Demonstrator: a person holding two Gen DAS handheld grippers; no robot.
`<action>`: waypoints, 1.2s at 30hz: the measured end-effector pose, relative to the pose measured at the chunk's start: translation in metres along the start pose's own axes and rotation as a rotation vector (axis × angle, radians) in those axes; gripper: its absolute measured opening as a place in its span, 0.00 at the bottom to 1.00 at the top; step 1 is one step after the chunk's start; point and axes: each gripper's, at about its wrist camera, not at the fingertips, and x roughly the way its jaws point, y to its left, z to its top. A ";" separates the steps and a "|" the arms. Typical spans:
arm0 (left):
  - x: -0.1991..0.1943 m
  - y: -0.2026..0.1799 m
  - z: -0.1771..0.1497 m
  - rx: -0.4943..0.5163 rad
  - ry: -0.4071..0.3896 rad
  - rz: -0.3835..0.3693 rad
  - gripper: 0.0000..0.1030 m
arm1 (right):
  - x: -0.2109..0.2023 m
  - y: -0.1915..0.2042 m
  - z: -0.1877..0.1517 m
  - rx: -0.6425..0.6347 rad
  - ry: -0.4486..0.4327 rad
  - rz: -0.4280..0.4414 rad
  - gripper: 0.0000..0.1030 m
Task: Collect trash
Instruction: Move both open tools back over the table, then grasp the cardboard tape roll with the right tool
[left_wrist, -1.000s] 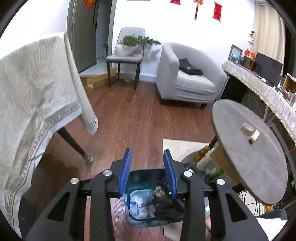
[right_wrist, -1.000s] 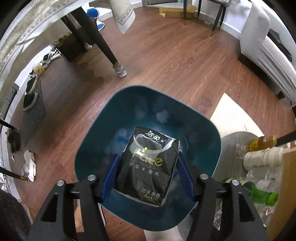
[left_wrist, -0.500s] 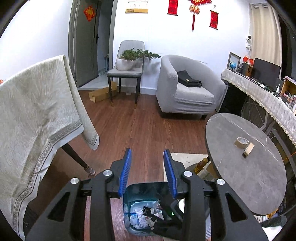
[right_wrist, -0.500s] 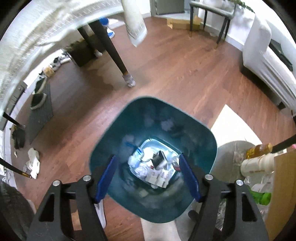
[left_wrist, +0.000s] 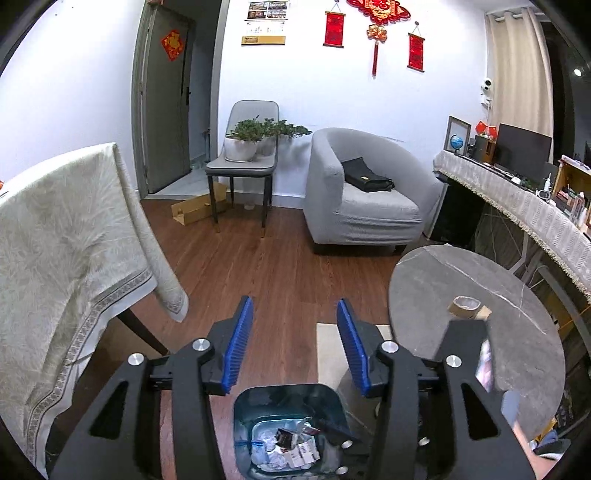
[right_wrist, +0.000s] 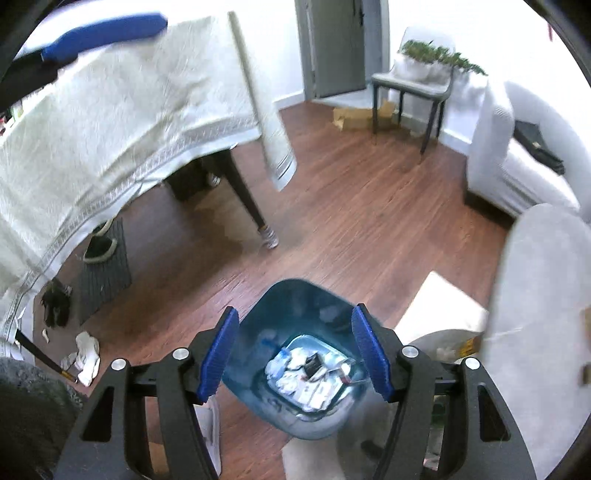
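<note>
Seen from above on the brown wooden floor (right_wrist: 343, 221): a teal plastic square-mouthed trash bin (right_wrist: 295, 317), with crumpled white paper, small cartons and a black packet (right_wrist: 313, 365) lying at its bottom, so the trash sits inside the bin, not in either tool. Right gripper (right_wrist: 293, 350) above the bin, blue pads apart with nothing between them, judged free for another pickup. Left gripper (left_wrist: 293, 345) also above the bin, jaws just been opening and now standing apart, empty. Beside the bin, a round grey stone-topped side table (left_wrist: 461, 280) carrying a brown roll of tape (left_wrist: 465, 304), possibly the next item. Farther from the bin, a cream patterned tablecloth (left_wrist: 59, 236) draped over a dark-legged table. Collection judged partly done.
</note>
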 end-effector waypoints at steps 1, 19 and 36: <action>0.001 -0.004 0.001 0.002 0.000 -0.003 0.52 | -0.006 -0.005 0.002 0.003 -0.012 -0.010 0.63; 0.040 -0.078 -0.007 0.080 0.052 -0.105 0.75 | -0.094 -0.134 -0.020 0.167 -0.150 -0.230 0.73; 0.077 -0.120 -0.015 0.101 0.106 -0.157 0.78 | -0.106 -0.189 -0.052 0.217 -0.118 -0.326 0.80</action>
